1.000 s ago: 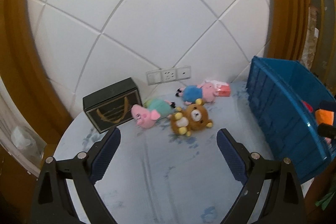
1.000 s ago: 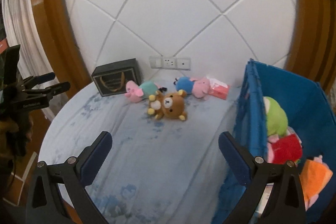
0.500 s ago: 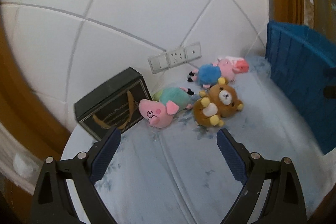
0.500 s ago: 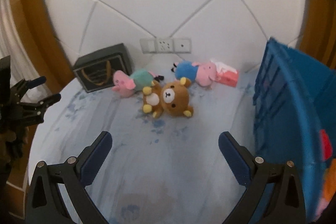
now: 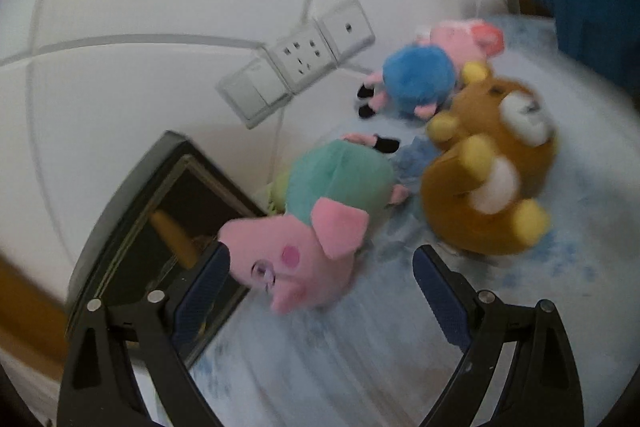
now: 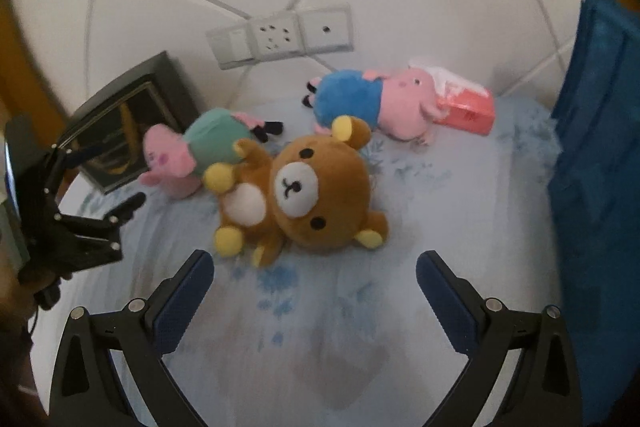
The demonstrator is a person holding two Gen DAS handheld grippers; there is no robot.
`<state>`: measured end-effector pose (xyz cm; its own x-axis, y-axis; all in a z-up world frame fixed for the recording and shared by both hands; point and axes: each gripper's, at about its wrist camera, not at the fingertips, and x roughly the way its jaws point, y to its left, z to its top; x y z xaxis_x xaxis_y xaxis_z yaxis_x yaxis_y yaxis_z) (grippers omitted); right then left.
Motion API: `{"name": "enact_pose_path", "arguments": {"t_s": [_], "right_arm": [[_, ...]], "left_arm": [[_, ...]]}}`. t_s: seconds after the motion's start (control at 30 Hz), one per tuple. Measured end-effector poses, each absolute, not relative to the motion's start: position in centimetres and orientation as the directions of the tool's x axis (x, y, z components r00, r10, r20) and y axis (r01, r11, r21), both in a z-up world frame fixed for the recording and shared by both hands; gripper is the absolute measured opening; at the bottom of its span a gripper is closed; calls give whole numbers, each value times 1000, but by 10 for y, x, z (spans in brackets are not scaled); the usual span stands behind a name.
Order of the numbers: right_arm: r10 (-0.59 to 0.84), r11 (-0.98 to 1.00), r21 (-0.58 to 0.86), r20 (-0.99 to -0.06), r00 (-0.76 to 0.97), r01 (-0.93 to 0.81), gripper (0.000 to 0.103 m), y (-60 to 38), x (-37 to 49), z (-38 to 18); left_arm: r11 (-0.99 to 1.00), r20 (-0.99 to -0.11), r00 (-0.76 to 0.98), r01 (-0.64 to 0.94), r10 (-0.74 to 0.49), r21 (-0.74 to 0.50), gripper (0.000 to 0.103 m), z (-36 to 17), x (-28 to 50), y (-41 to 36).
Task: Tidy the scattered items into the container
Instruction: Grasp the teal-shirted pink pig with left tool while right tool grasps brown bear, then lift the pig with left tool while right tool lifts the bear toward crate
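A pink pig plush in a green dress lies on the blue-flowered bed sheet, its head just inside the tips of my open left gripper, close to the left finger. A brown bear plush lies on its back just beyond the tips of my open right gripper. A pig plush in a blue dress lies further back by the wall. The blue container stands at the right. The left gripper also shows at the left edge of the right wrist view, beside the green-dressed pig.
A black box with a gold print leans at the wall, left of the green-dressed pig and close to my left finger. A pink tissue pack lies behind the blue-dressed pig. Wall sockets sit above the toys. A wooden frame borders the padded wall.
Both grippers have come down and forward toward the toys, which now look much larger. The left view has rolled, and the blue container has slid to the right edge. Both stay open.
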<state>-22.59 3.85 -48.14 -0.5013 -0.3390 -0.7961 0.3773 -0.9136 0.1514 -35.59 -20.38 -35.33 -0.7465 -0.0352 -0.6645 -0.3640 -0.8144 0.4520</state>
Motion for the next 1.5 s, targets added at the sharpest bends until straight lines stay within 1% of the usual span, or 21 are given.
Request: {"name": "enact_pose_path", "arguments": {"t_s": [0.1, 0.23, 0.33, 0.4, 0.43, 0.53, 0.67, 0.7, 0.8, 0.83, 0.87, 0.9, 0.97, 1.07, 1.2, 1.33, 1.5], "right_arm": [[-317, -923, 134, -797, -513, 362, 103, 32, -249, -504], [-319, -928, 154, -796, -514, 339, 103, 26, -281, -534], [-341, -920, 173, -796, -500, 351, 103, 20, -300, -552], [-354, -914, 183, -795, -492, 363, 103, 14, -307, -560], [-359, -908, 178, -796, -487, 379, 103, 9, -311, -566], [-362, -902, 172, -801, -477, 395, 103, 1, -317, -579], [-374, -900, 172, -777, -507, 400, 103, -4, -323, -577], [-379, -898, 177, -776, -504, 403, 103, -6, -325, -577], [-381, -895, 180, -783, -491, 408, 101, -9, -329, -578], [-384, -894, 183, -783, -489, 408, 97, -9, -330, -577], [-383, -894, 180, -783, -490, 410, 93, -10, -330, -575], [-381, -894, 178, -783, -491, 410, 90, -10, -329, -574], [-378, -895, 172, -783, -494, 411, 82, -10, -326, -572], [-373, -897, 170, -786, -494, 408, 76, -6, -314, -571], [-368, -904, 178, -788, -494, 389, 74, 11, -289, -568], [-354, -914, 195, -810, -468, 355, 74, 32, -260, -564], [-331, -915, 170, -835, -440, 365, 74, 50, -219, -553]], "left_arm": [[-813, -669, -741, -358, -52, 460, 93, -371, -388, -205], [-814, -676, -734, -352, -67, 463, 93, -387, -421, -206], [-778, -702, -709, -399, -74, 485, 93, -407, -437, -200], [-764, -713, -694, -404, -101, 502, 94, -421, -447, -200], [-762, -714, -690, -397, -118, 511, 97, -426, -452, -200], [-758, -714, -675, -364, -186, 541, 98, -441, -465, -200], [-792, -707, -681, -320, -190, 520, 95, -442, -472, -199], [-799, -704, -684, -307, -192, 516, 92, -442, -471, -198], [-814, -695, -691, -279, -197, 509, 82, -440, -466, -199], [-823, -696, -689, -267, -200, 501, 78, -438, -464, -200], [-833, -698, -687, -256, -200, 490, 76, -436, -461, -201], [-842, -699, -686, -245, -200, 481, 73, -433, -458, -203], [-852, -700, -686, -232, -198, 469, 70, -427, -450, -205], [-872, -702, -685, -206, -194, 443, 67, -417, -433, -208], [-909, -731, -661, -180, -170, 375, 65, -405, -399, -215], [-921, -751, -641, -176, -160, 347, 65, -402, -359, -212], [-951, -790, -599, -151, -128, 269, 65, -394, -304, -210]]}}
